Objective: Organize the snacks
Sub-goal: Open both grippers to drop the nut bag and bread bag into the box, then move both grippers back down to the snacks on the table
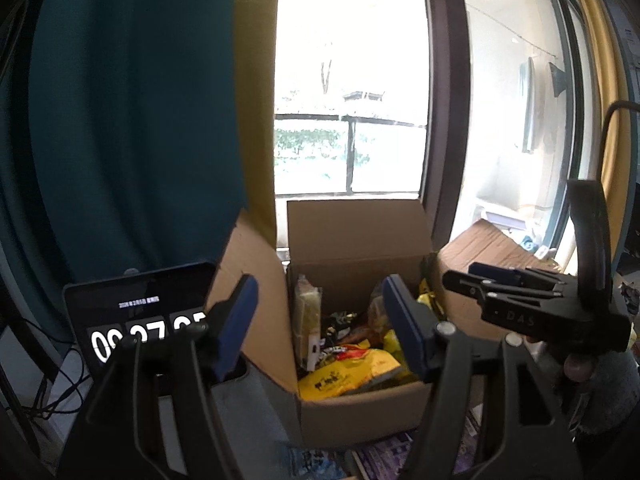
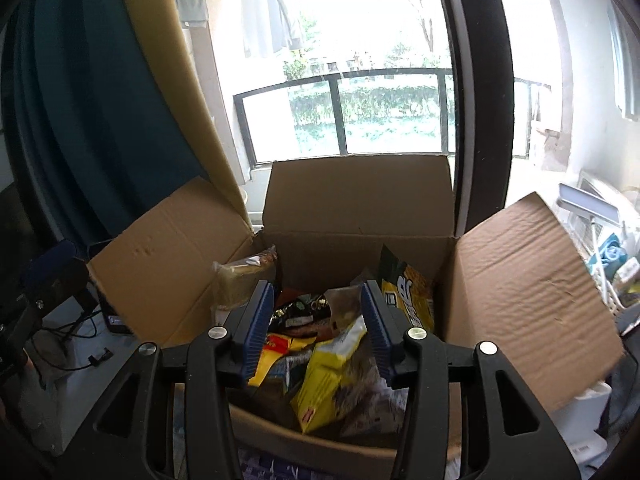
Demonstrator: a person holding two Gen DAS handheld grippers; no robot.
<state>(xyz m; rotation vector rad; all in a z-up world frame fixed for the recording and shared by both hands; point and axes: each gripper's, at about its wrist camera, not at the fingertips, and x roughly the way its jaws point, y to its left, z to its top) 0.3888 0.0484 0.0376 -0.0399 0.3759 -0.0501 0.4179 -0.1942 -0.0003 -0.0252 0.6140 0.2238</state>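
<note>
Both grippers, left gripper (image 1: 320,328) and right gripper (image 2: 318,328), are held with jaws spread and empty above the cardboard box (image 2: 360,216); the upright yellow packet (image 2: 408,296) at one o'clock could be toppled.

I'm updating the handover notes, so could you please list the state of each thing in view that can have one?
cardboard box: open, flaps up and spread, snack packets piled inside
left gripper: open, nothing between its fingers
right gripper: open above the box, holding nothing
yellow snack packet: lying loose on top of the pile
clock display: switched on, digits lit
curtain: drawn aside, window uncovered
</note>
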